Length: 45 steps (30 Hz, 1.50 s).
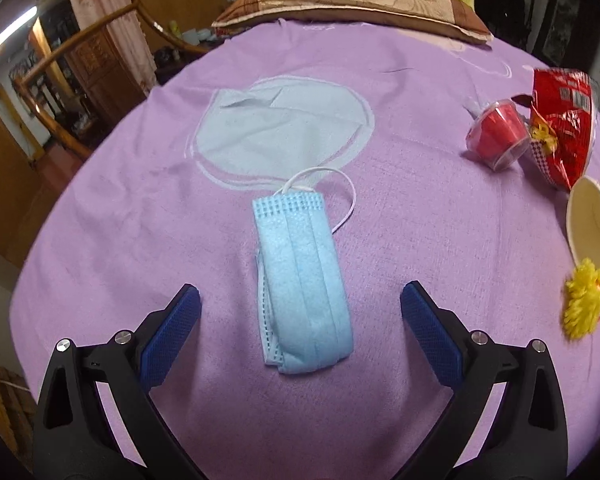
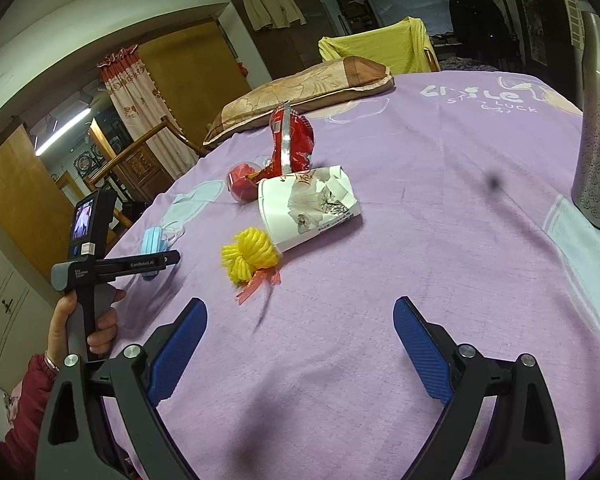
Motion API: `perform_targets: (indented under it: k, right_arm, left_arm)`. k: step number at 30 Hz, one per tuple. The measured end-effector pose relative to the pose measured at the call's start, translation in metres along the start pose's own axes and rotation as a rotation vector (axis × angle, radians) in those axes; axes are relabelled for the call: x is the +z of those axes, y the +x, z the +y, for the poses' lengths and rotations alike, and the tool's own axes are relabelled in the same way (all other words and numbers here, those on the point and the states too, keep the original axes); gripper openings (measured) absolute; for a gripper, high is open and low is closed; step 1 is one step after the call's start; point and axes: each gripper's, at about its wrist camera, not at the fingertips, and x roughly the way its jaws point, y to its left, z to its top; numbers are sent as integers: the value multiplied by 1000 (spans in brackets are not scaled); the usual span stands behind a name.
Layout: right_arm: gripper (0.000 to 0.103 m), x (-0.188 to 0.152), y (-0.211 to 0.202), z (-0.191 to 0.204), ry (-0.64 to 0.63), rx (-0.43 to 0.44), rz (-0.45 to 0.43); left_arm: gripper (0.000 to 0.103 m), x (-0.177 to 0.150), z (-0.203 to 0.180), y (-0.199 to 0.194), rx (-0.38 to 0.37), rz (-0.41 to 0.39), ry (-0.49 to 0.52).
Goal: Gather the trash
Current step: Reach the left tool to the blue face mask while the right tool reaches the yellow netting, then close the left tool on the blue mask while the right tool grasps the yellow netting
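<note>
Five pieces of trash were counted on the purple bedsheet (image 1: pixel 420 216): one folded blue face mask (image 1: pixel 304 284), one red plastic cup (image 1: pixel 498 134), one red snack wrapper (image 1: pixel 562 120), one paper cup (image 2: pixel 308 208) and one yellow yarn pom-pom (image 2: pixel 250 260).

In the left wrist view, the left gripper (image 1: pixel 300 308) was held low over the sheet with its two blue-padded fingers (image 1: pixel 172 336) spread wide apart and nothing between the pads but the mask. The mask was seen lying flat between them, reaching toward 12 o'clock, with one white ear loop (image 1: pixel 346 196) curling out at its far end. One pale blue printed patch (image 1: pixel 284 132) of the sheet was seen beyond it at 12 o'clock. The red cup, on its side, and the wrapper were found touching at 2 o'clock, the paper cup and the pom-pom at 3 o'clock.

In the right wrist view, the right gripper (image 2: pixel 300 344) was likewise held with its two fingers (image 2: pixel 424 356) wide apart and empty, over bare sheet. The pom-pom was seen at 11 o'clock, just beside the mouth of the tipped paper cup; the red cup and the wrapper were placed behind it. The mask lay at 10 o'clock, partly covered by the left gripper, held by one hand (image 2: pixel 88 320). One pillow (image 2: pixel 300 88) was seen at 12 o'clock and one metal flask (image 2: pixel 598 128) at 2 o'clock.
</note>
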Motion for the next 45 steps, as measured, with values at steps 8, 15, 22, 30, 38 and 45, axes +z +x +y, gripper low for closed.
perform_targets:
  k: [8,15,22,30,38,45]
  right_arm:
    - [63,8,25,42,-82,104,92]
    - [62,32,66,82,-189,22,134]
    - [62,44,103,81,-269,-108,148]
    - [61,43,124,61,-237,-87,214]
    - [65,46,128,66,-227,-74,188]
    - [43,48,126,58,-179,-83,174]
  left_arm:
    - [97,1,3,2,-32,10,-25]
    - [97,-2,3,1,-36,10,-23]
    - [97,-2,4,0,-38,9,-23]
    - [97,-2,3,0,-39,9,-23]
    - [97,-2,4,1,-39,9,-23]
    - [81,-3,6,-4,-59,-16,-37]
